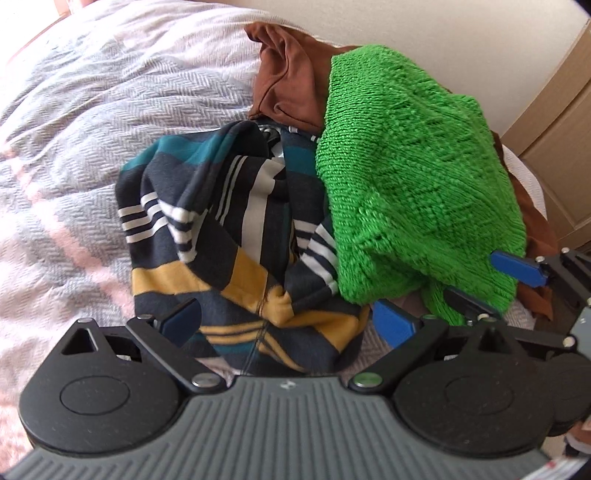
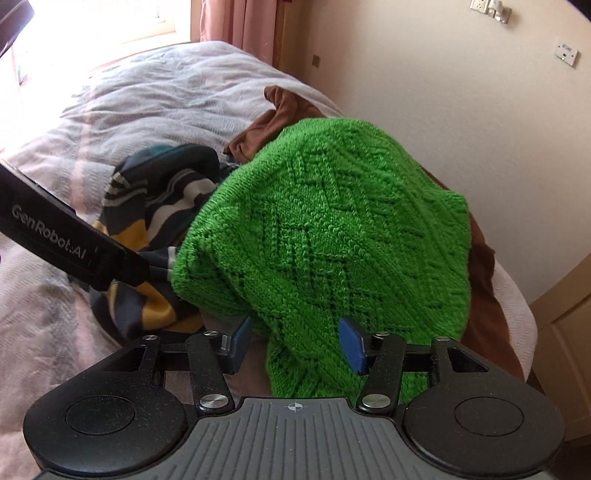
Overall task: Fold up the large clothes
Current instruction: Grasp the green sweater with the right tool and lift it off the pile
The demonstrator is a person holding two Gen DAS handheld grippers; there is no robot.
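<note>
A pile of clothes lies on the bed. A bright green knit sweater (image 1: pixel 413 177) (image 2: pixel 332 236) is draped on top, over a brown garment (image 1: pixel 291 77) (image 2: pixel 280 122). A navy, teal, mustard and white striped garment (image 1: pixel 229 236) (image 2: pixel 155 199) is crumpled to its left. My left gripper (image 1: pixel 288 323) is open, its blue pads on either side of the striped garment's near edge. My right gripper (image 2: pixel 295 347) is open around the green sweater's hanging lower edge; the left wrist view shows the right gripper (image 1: pixel 493 286) at that same edge.
A grey and pink herringbone blanket (image 1: pixel 92 129) (image 2: pixel 155 85) covers the bed, stretching left and far. A cream wall (image 2: pixel 461 110) runs along the right, with wooden furniture (image 1: pixel 557 122) at the near right. Curtains (image 2: pixel 236 26) hang by a bright window beyond the bed.
</note>
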